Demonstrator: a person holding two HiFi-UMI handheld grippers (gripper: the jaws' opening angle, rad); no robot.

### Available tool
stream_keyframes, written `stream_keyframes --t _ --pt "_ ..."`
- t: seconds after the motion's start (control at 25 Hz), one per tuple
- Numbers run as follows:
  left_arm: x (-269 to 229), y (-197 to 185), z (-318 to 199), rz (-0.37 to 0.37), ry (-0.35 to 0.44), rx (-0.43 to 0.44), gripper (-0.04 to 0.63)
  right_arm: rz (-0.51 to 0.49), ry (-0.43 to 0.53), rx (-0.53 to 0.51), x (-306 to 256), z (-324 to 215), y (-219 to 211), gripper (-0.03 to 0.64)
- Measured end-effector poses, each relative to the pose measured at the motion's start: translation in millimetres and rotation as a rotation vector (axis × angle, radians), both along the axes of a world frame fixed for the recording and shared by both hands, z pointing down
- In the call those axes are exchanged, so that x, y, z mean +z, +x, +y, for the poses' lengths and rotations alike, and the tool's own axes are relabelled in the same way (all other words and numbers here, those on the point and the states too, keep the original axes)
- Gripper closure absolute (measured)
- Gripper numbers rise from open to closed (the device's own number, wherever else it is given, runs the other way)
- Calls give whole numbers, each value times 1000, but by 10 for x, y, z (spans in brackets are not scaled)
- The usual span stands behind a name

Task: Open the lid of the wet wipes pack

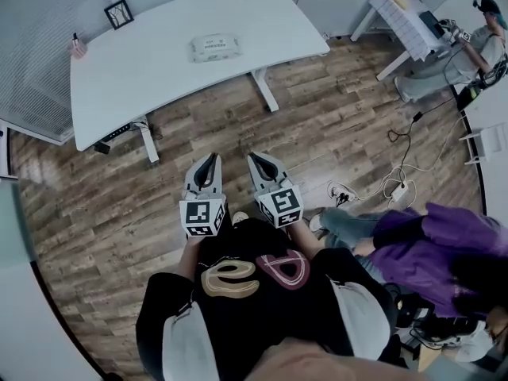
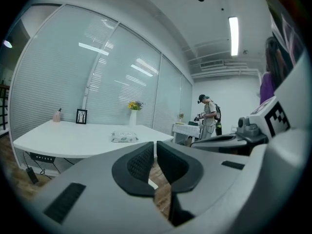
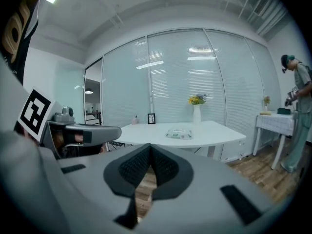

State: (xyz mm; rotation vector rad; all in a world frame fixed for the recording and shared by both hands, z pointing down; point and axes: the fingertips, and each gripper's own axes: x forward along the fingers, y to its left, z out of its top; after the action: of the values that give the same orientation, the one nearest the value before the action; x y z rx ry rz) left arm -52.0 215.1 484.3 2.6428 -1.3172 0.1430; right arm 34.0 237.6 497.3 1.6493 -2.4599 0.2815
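White and soft-sided, the wet wipes pack (image 1: 214,48) flat on a white table (image 1: 143,78), toward the far side of the top and well apart from both grippers. Lid apparently down, though too small at this range to be sure. Pack (image 2: 124,137) low across the tabletop in the left gripper view, and pack (image 3: 179,133) likewise in the right gripper view, each time beyond the jaw tips.

On the same table: a black picture frame (image 1: 118,13) at the far left corner, and a small pink item (image 1: 78,48) near the left edge. White vase (image 3: 196,113) of yellow flowers beyond the pack, in front of a glass wall with blinds.

Short of the table, over the wood floor (image 1: 333,109), left gripper (image 1: 210,159) and right gripper (image 1: 255,159) side by side, both pointed toward the table. Left jaws drawn together to a hairline slit, nothing in it. Right jaws pressed tip to tip, likewise empty.

Further out: cables (image 1: 389,189) on the floor at right, a seated person in purple (image 1: 444,252) close by, and another person (image 1: 476,50) at a second white table (image 1: 405,14).
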Motion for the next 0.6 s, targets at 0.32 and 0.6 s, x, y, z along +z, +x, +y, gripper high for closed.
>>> stream_keyframes --t 0.32,0.6 --pt "65 -8 -631 7 -6 10 565 9 -11 49 63 -539 117 606" --pt "13 -37 -1393 15 -9 34 565 24 -17 69 14 -1284 132 606"
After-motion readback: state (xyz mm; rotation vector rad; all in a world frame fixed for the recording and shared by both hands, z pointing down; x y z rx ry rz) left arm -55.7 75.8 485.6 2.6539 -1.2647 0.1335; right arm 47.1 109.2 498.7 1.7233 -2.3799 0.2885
